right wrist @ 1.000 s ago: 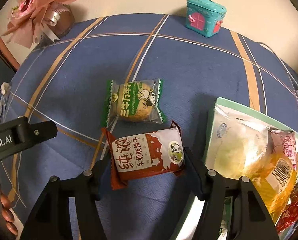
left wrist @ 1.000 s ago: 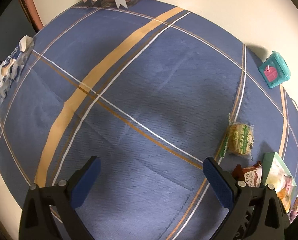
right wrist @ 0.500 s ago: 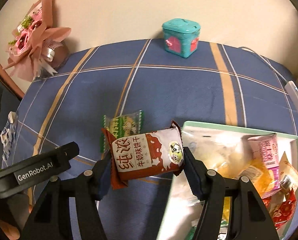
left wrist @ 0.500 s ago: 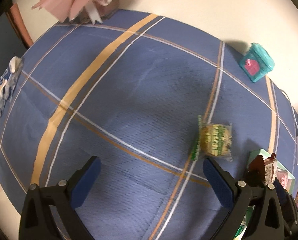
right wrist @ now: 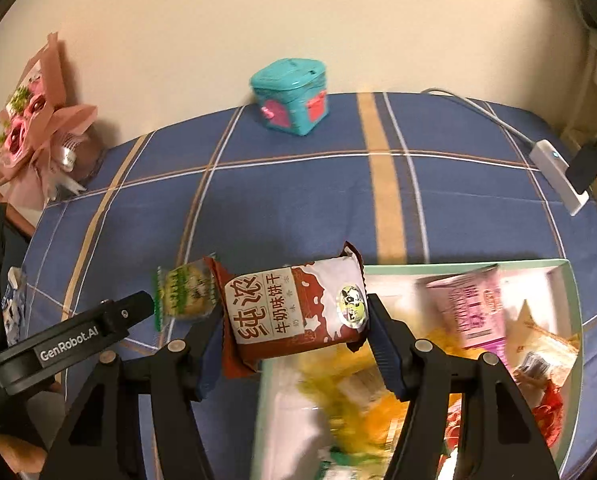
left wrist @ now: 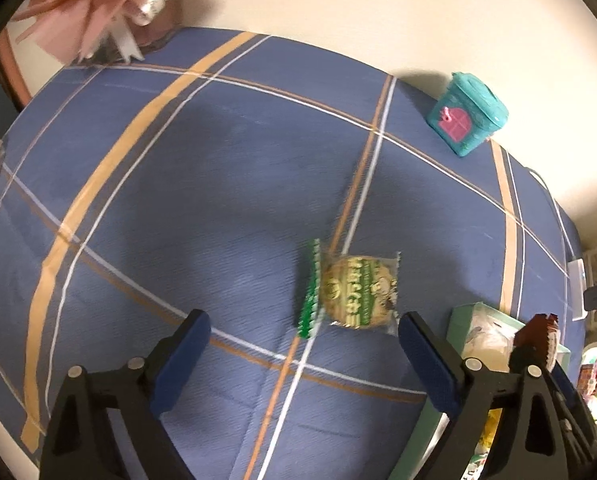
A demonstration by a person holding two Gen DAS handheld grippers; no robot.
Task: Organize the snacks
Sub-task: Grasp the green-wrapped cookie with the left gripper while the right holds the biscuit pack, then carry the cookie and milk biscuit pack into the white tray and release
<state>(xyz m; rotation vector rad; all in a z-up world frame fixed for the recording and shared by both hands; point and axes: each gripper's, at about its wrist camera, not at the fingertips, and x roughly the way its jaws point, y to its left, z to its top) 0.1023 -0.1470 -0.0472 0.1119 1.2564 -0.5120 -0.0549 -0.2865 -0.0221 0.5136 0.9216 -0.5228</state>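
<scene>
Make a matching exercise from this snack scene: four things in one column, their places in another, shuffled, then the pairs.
Things:
1. red-and-white biscuit packet
2. green-wrapped round cake
3. teal toy house with pink doors
4. pink paper bouquet

Places:
A. far edge of the blue plaid tablecloth, by the wall
B. flat on the cloth ahead of the open left gripper
C. far left corner of the table
D. clamped in the right gripper, at the edge of the pale green box

Pairs: 1-D, 2-B, 3-A, 4-C
</scene>
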